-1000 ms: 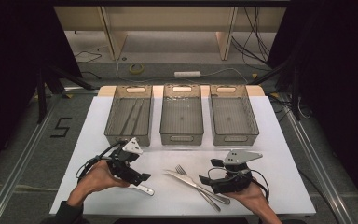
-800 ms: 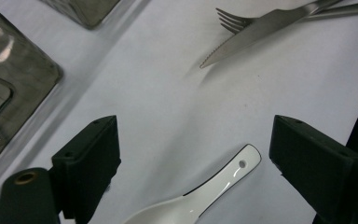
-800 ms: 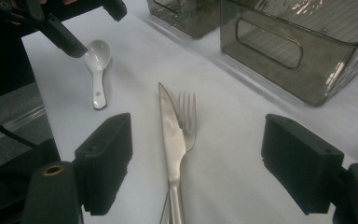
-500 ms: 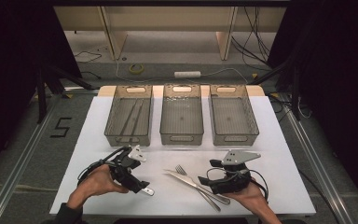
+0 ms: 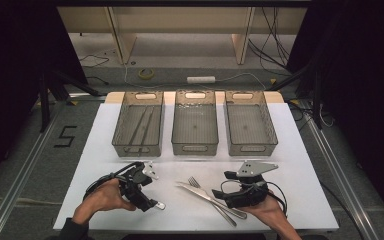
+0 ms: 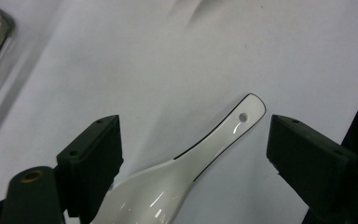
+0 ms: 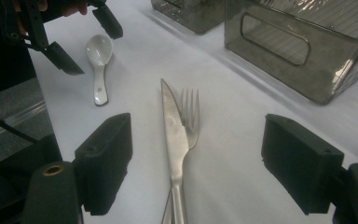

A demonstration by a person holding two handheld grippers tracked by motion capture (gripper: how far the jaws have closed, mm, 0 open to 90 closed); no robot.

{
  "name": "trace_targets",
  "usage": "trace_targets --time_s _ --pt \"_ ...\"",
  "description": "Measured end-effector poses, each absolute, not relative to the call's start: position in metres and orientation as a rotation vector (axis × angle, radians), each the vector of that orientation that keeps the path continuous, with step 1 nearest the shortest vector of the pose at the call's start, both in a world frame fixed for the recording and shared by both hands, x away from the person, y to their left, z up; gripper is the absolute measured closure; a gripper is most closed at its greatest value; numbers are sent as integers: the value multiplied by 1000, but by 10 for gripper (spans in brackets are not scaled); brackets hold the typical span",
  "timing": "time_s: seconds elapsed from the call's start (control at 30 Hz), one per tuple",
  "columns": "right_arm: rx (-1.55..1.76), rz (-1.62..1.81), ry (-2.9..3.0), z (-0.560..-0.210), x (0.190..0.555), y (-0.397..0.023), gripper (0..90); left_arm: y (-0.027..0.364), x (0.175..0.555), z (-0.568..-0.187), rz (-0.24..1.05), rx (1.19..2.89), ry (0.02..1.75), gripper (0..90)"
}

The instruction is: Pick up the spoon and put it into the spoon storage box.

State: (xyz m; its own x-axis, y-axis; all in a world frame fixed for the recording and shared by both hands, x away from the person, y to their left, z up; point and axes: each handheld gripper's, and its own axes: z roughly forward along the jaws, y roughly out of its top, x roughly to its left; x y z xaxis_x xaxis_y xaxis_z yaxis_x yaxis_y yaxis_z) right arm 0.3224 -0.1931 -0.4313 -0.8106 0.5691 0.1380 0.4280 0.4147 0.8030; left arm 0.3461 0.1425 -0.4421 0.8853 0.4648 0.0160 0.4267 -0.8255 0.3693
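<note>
Left gripper (image 6: pixel 193 154) stood wide open astride the white ceramic spoon (image 6: pixel 186 168), which lay flat on the table left of the knife (image 5: pixel 207 196); best lowered square and closed across the handle; right gripper (image 7: pixel 196 163) gaped, empty.

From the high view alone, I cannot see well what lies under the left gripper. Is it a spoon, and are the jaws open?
Observer: Yes, a white ceramic spoon lies between the open jaws of the left gripper, and neither jaw grips it.
Operator: Which way does its handle point?
Observer: Away from the gripper; the handle end has a small hole.
Operator: And the right gripper?
Observer: The right gripper is open too, and a knife and a fork lie on the table between its jaws, the knife partly over the fork.
</note>
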Motion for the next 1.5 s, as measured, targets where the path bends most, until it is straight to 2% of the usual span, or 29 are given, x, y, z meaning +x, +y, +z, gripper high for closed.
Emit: trace_targets --time_s 0.7,1.0,1.27,1.5 --pt "869 1326 2524 -432 321 -189 257 139 341 -462 197 2848 522 360" --pt "867 1324 2529 -432 321 -188 259 137 343 -463 188 2854 495 436" --pt "866 1321 2532 -432 321 -188 259 139 344 -463 99 2834 510 563" --pt "869 1320 2535 -432 321 -188 259 141 347 -463 82 2813 548 671"
